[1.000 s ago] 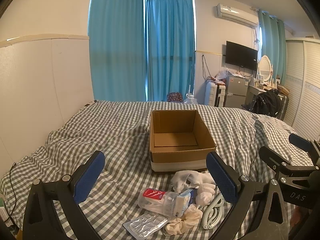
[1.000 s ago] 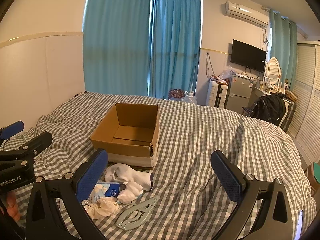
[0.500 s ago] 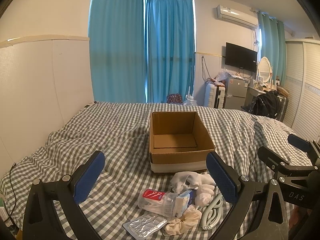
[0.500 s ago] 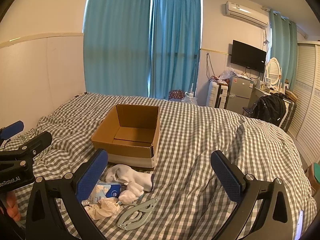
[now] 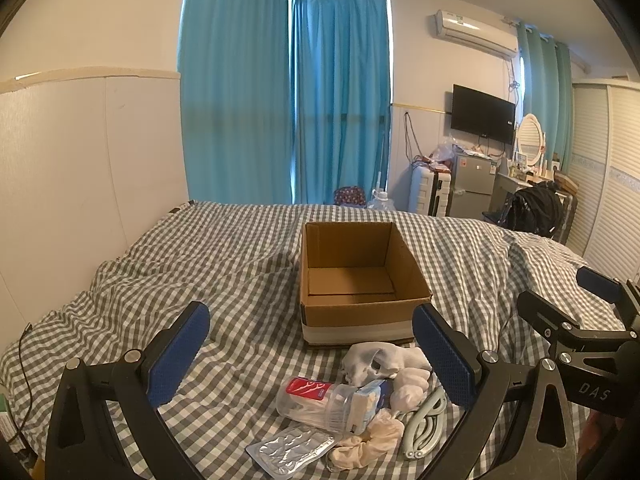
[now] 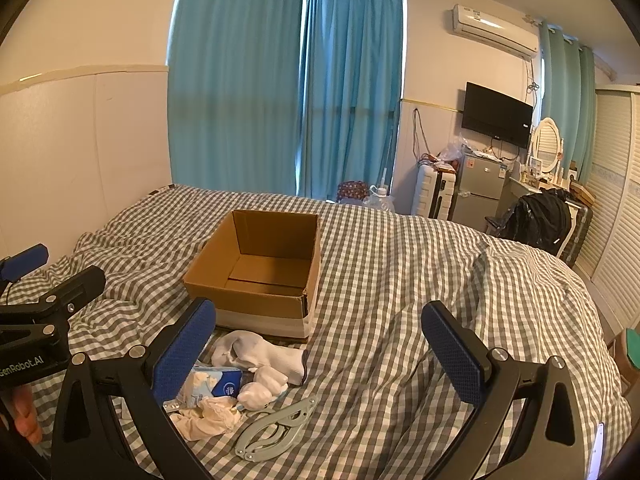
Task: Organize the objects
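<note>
An open cardboard box (image 5: pixel 362 280) sits on my checked bedspread (image 5: pixel 224 264), its inside bare, a pale band around its base. From the left wrist camera it lies at 12 o'clock of a small heap of clutter: a grey-white sock (image 5: pixel 374 362) just short of the box's near wall, a clear tub with a red label (image 5: pixel 316 398) on its side at the heap's 9 o'clock, a foil blister pack (image 5: pixel 290 450) at 7 o'clock, a cream scrunchie (image 5: pixel 366 442) at 6 o'clock and a pale green folding hanger (image 5: pixel 424 426) at 4 o'clock. A blue-and-white tissue pack (image 5: pixel 370 400) is wedged against the tub, touching it.

My left gripper (image 5: pixel 316 354) hangs above the heap, fingers spread wide and holding nothing. My right gripper (image 6: pixel 320 350) is likewise spread wide and empty, over bare bedspread at 3 o'clock of the heap; in its camera the box (image 6: pixel 260 268) stands at 11 o'clock, the sock (image 6: pixel 260 354) and hanger (image 6: pixel 276 428) low and left.

Behind the bed: teal curtains (image 5: pixel 280 100), an air conditioner (image 5: pixel 474 34) high on the wall, a television (image 5: pixel 483 114), a small fridge (image 5: pixel 472 184) and a black backpack (image 5: pixel 536 212) on a chair.
</note>
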Demonstrator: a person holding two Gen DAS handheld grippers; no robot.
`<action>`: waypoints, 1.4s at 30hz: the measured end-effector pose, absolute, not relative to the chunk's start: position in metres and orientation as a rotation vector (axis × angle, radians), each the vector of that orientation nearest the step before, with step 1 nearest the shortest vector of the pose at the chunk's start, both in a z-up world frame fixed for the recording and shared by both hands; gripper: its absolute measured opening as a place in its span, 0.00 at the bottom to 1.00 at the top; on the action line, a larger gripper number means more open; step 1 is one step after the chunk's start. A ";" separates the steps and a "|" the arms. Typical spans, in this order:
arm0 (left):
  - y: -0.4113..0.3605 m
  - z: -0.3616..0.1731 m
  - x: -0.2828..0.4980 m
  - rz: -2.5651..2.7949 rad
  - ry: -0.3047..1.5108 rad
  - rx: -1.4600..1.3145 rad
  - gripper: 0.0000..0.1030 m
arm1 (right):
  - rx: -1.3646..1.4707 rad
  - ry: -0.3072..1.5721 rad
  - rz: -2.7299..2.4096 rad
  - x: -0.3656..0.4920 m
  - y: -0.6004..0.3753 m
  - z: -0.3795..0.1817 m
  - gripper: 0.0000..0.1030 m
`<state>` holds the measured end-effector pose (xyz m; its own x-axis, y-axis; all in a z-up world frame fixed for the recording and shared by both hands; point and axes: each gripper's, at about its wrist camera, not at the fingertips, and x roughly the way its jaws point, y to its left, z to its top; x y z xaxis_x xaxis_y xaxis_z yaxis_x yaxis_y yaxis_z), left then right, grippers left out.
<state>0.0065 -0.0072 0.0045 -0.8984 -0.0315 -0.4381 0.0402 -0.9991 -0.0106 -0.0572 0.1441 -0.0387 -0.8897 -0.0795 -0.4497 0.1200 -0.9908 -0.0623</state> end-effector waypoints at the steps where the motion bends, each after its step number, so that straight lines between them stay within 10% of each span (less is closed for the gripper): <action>1: -0.007 0.005 0.006 -3.025 0.031 0.698 1.00 | 0.698 0.136 -2.955 -0.057 0.144 -0.039 1.00; 29: 0.001 0.016 0.025 -3.015 0.043 0.722 1.00 | 0.637 0.196 -2.868 -0.021 0.156 -0.023 1.00; 42: -0.001 -0.090 0.002 -2.853 0.016 1.049 1.00 | 0.888 0.222 -2.776 -0.046 0.162 -0.094 1.00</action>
